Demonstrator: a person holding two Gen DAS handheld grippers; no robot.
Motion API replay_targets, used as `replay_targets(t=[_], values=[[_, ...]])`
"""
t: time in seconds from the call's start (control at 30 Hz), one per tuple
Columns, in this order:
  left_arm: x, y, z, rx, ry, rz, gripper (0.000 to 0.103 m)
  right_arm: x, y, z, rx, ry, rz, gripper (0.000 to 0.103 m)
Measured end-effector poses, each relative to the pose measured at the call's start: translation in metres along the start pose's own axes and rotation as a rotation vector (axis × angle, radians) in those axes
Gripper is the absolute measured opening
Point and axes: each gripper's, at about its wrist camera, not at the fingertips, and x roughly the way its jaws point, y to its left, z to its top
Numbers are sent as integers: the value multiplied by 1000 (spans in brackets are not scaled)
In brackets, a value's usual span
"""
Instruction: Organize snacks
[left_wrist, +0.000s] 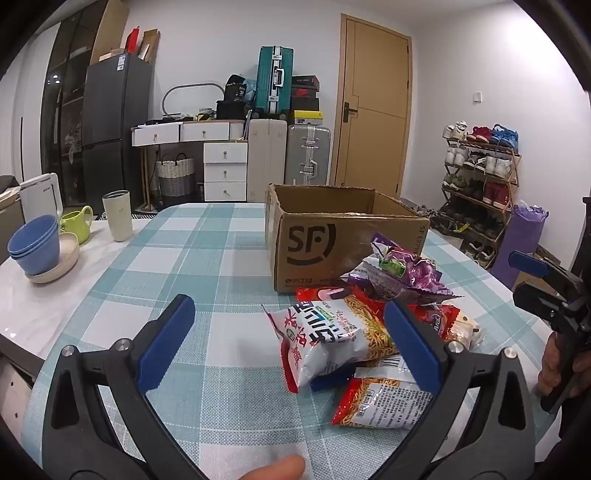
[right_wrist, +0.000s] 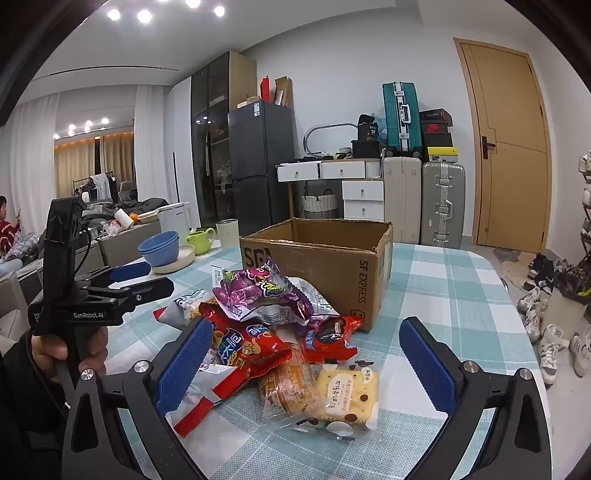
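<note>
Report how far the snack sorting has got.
Done: nothing visible. The cardboard box stands open, with no snacks showing inside from these angles. In hand: nothing. The left gripper and right gripper are both open, hovering by the pile. Left: the whole heap still lies on the table in front of the box, including the purple bag, noodle packets and wrapped cake.
</note>
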Motion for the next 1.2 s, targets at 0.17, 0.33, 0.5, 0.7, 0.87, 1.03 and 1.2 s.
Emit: replay_targets(t=[0.17,0.33,0.5,0.7,0.87,1.03,1.2], values=[[0,0,0,9,-1,6,102,0,0,0,2,-1,0,103],[0,0,0,10,-1,5,102,0,0,0,2,-1,1,103],[0,0,0,10,-2,4,102,0,0,0,1,-1,0,103],[0,0,0,9,-1,6,102,0,0,0,1,-1,0,103],[0,0,0,10,-2,5,102,1,0,0,2,0,0,103],[0,0,0,10,-3,5,102,1,0,0,2,0,0,103],[0,0,0,9,-2,6,102,1,0,0,3,1,0,103]])
